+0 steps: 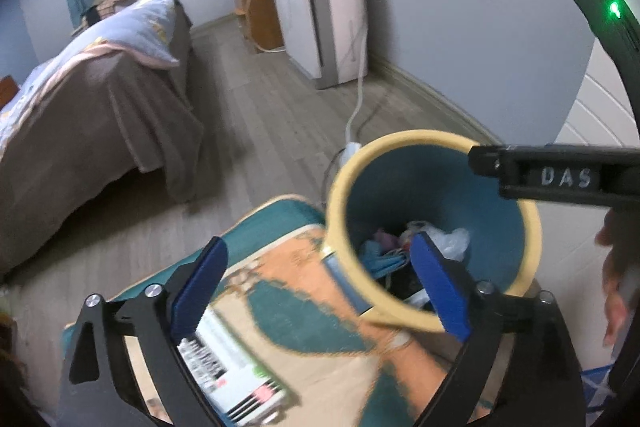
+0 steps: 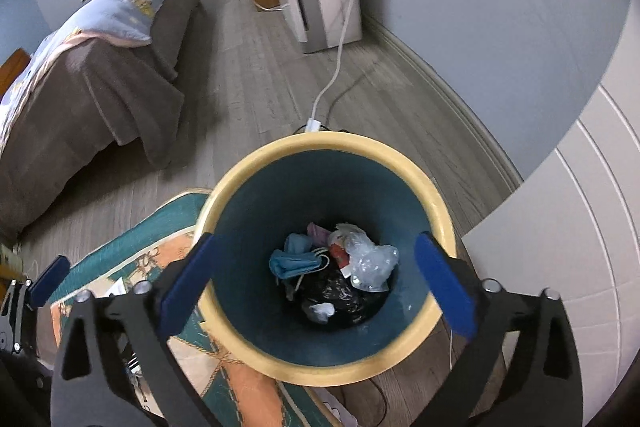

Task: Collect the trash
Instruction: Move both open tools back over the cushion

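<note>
A: Where is the trash seen?

B: A blue mask [image 2: 294, 261], clear plastic [image 2: 370, 259] and a black bag [image 2: 340, 297] lie at the bottom of the bin [image 2: 280, 359]. The bin stands beside the rug [image 2: 236, 375], at its 3 o'clock edge.

A: And the jaws?

B: The right gripper [image 2: 316, 283] is spread wide over the bin mouth, nothing between the pads. The left gripper [image 1: 320, 287] is equally wide and empty, one finger over the rim at 8 o'clock. A white box [image 1: 236, 375] is seen on the rug beneath it.

A: How is the step done well?

B: Judged from this, the jaws are best kept wide and lifted clear of the rim before the box is approached.
</note>
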The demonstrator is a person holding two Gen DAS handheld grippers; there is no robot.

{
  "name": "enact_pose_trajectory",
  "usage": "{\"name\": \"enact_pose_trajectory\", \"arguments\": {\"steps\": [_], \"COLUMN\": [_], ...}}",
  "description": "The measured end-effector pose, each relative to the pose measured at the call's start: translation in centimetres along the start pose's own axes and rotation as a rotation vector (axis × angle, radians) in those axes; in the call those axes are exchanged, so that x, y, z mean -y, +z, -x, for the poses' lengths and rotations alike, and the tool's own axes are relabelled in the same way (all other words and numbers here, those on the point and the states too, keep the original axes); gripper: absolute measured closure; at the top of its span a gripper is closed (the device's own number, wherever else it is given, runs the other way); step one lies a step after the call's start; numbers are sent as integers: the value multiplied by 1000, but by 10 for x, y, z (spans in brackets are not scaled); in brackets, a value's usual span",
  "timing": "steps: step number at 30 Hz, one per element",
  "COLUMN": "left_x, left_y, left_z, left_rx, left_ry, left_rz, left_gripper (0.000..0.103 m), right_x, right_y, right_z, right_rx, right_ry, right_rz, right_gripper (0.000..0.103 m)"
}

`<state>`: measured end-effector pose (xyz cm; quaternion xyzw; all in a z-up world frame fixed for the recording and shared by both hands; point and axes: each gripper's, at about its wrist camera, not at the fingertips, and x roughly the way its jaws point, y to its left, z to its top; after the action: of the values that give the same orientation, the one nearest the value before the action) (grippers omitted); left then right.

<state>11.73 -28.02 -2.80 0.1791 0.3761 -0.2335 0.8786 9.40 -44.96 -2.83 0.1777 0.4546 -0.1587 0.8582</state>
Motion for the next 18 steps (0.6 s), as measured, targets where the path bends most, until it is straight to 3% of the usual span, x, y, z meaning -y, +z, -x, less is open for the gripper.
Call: {"name": "enact_pose_trajectory", "arguments": {"steps": [18], "left_x": [-139], "left_y": [-79], "left_z": [51], "left_rx": [-77], "left_ry": [151], "left_rz": [171], "left_gripper": [9], "right_x": [-82], "right_y": [-11], "right_z": [16], "right_rx": [21], "right_ry": [-6], "right_rz": [240], "right_gripper": [6]}}
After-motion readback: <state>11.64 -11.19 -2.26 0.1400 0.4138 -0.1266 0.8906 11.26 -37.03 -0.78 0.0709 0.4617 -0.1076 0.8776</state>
